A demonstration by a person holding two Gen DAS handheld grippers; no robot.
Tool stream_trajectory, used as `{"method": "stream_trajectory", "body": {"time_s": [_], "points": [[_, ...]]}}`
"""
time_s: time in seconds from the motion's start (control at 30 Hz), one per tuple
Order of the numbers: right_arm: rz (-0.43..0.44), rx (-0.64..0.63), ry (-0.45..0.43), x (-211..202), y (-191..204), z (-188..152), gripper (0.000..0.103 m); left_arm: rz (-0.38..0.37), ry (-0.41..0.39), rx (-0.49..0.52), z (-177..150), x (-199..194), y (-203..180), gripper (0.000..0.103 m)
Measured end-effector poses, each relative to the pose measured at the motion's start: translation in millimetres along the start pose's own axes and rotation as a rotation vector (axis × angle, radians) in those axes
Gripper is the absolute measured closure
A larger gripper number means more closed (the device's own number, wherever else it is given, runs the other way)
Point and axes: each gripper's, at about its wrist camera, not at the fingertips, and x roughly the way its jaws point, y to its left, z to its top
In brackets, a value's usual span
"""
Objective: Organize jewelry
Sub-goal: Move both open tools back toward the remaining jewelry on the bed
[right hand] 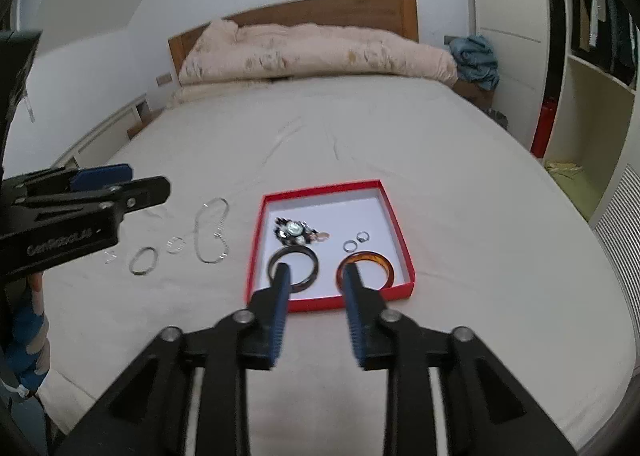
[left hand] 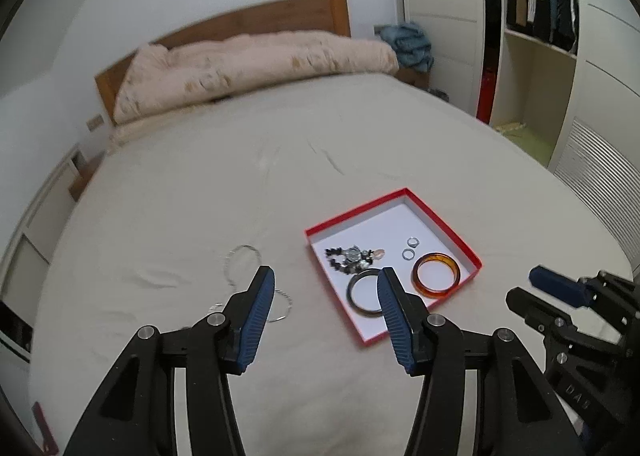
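Bed: beige sheet (right hand: 360,128) carries a red tray (right hand: 396,232).
Tray: dark bangle (right hand: 311,261), amber bangle (right hand: 380,258), two rings (right hand: 356,241).
Sheet, left of the tray: silver chain (right hand: 212,232).
Left gripper (left hand: 326,284): fingers apart, empty.
Right gripper (right hand: 314,270): fingers apart, empty.

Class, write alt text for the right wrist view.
Open right gripper hovers over a shallow red cardboard box on a beige bed, holding a dark bangle and an amber bangle; a silver chain necklace lies outside.
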Motion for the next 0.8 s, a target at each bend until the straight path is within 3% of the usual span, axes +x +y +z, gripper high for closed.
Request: {"method": "stream_trajectory", "body": {"time_s": [0.37,0.8], "points": [[0.029,-0.052,-0.097,-91.8,52.6,-14.0,0.074,0.075,-0.12,-0.038,-44.2,-118.3,28.0,0.044],[0.04,-0.142,-0.167,-166.1,96.5,-43.9,0.074,0.133,-0.212,-0.115,-93.6,-196.0,48.5,0.041]]}}
